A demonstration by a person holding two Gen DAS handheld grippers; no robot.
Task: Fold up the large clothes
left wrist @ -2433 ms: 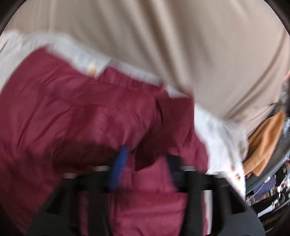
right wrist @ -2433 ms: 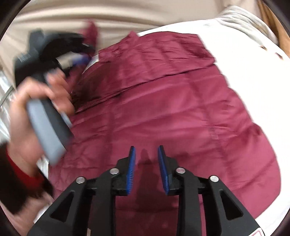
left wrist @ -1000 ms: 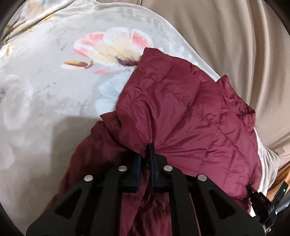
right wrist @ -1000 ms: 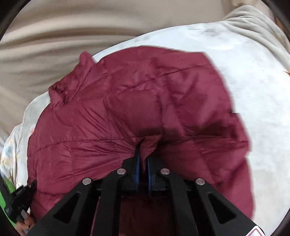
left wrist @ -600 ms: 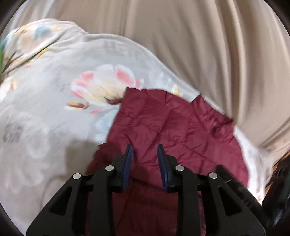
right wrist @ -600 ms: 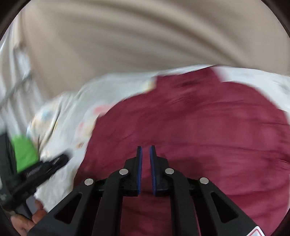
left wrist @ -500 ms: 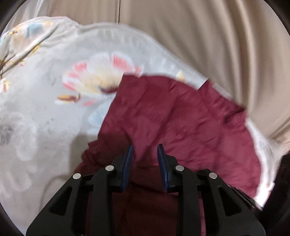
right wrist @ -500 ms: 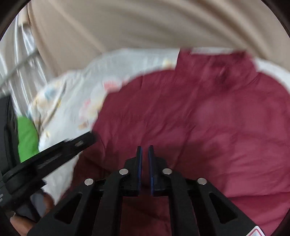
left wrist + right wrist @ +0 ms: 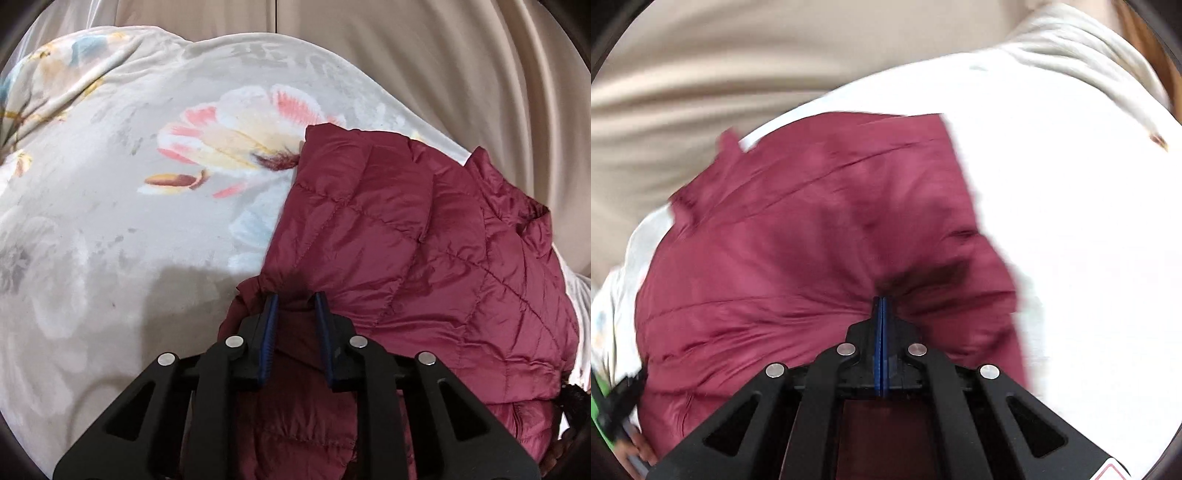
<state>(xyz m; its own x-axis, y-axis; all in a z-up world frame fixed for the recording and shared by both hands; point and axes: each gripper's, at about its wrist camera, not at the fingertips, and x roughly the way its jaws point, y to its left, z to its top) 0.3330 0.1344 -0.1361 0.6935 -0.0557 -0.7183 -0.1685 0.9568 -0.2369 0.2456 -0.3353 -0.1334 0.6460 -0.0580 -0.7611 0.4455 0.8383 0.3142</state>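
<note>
The maroon quilted jacket [image 9: 424,258] lies partly doubled over, filling the lower right of the left wrist view, so a fold looks under way. The left gripper [image 9: 295,314] is closing its spread fingers around a bunched edge, while the right gripper [image 9: 880,306], fingers pressed together, pinches fabric; both next need firm pinches. Beneath lies a floral bedspread [image 9: 110,221], with beige curtains [image 9: 443,55] along the top.
</note>
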